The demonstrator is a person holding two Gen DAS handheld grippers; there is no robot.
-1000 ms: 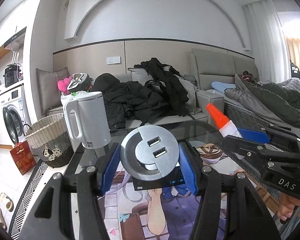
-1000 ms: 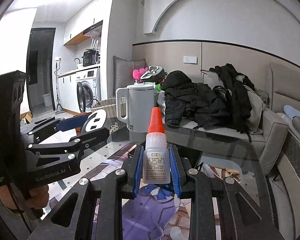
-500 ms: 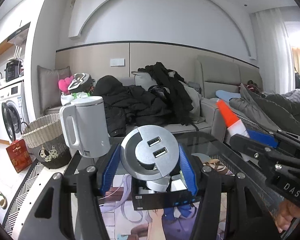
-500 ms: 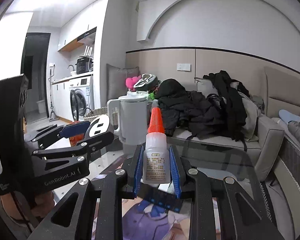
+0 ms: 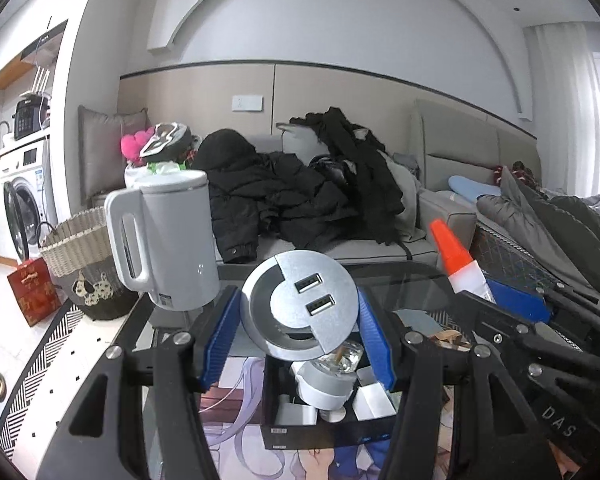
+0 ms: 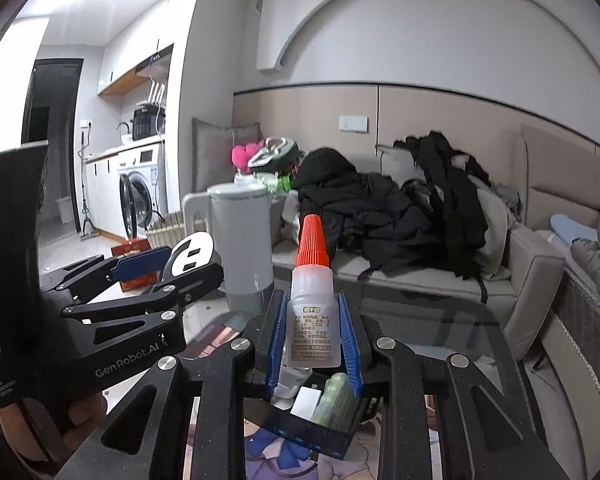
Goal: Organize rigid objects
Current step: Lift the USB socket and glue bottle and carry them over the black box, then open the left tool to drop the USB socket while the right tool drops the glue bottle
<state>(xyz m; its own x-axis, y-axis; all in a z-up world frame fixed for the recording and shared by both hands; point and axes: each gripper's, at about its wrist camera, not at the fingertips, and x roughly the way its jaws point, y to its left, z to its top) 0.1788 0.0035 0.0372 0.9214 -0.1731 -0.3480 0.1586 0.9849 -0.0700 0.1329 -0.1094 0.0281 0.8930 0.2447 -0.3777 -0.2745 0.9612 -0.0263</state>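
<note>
My left gripper (image 5: 298,334) is shut on a round silver USB hub (image 5: 299,305) with two ports, held above a black open box (image 5: 328,424) that holds small white and silver items. My right gripper (image 6: 311,342) is shut on a clear glue bottle (image 6: 312,320) with an orange cone cap, held upright over the same box (image 6: 320,420). In the left wrist view the glue bottle (image 5: 458,262) and the right gripper (image 5: 512,320) show at the right. In the right wrist view the left gripper (image 6: 172,268) with the hub (image 6: 192,256) shows at the left.
A white electric kettle (image 5: 172,240) stands on the dark glass table (image 5: 412,284) behind the box. A printed mat (image 5: 236,440) lies under the box. A wicker basket (image 5: 84,264) and a red box (image 5: 32,296) stand on the floor at left. A sofa piled with black clothes (image 5: 300,200) is behind.
Both grippers have moved forward with their objects, and the black box has come into view right beneath them. Neither grip has changed.
</note>
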